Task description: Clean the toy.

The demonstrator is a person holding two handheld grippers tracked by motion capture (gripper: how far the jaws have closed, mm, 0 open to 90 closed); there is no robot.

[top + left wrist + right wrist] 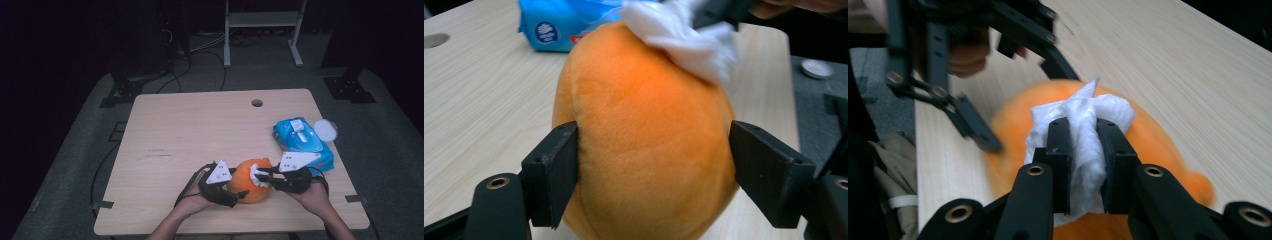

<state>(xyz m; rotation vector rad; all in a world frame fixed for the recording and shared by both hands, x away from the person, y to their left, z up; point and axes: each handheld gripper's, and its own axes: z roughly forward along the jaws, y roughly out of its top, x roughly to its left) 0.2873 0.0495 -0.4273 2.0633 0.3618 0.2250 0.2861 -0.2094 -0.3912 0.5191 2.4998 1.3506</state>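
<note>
Left tongs [651, 165] clamped on orange plush toy [644, 145], pads seemingly pressing both flanks. Right tongs [1083, 150] clamped on white wipe [1080, 125], wipe touching toy's top. Toy sits on surface [190, 130] near front edge, blue wipe pack [300, 140] just beyond right hand.

Round orange plush toy [248, 181] near table's front edge, crumpled white wipe [260, 174] pressed on top (bunched).

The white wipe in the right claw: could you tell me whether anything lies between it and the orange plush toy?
Nothing visible does. The crumpled white wipe, pinched in the right claw, already rests against the round orange plush toy, which sits between the left claw's pads.
</note>
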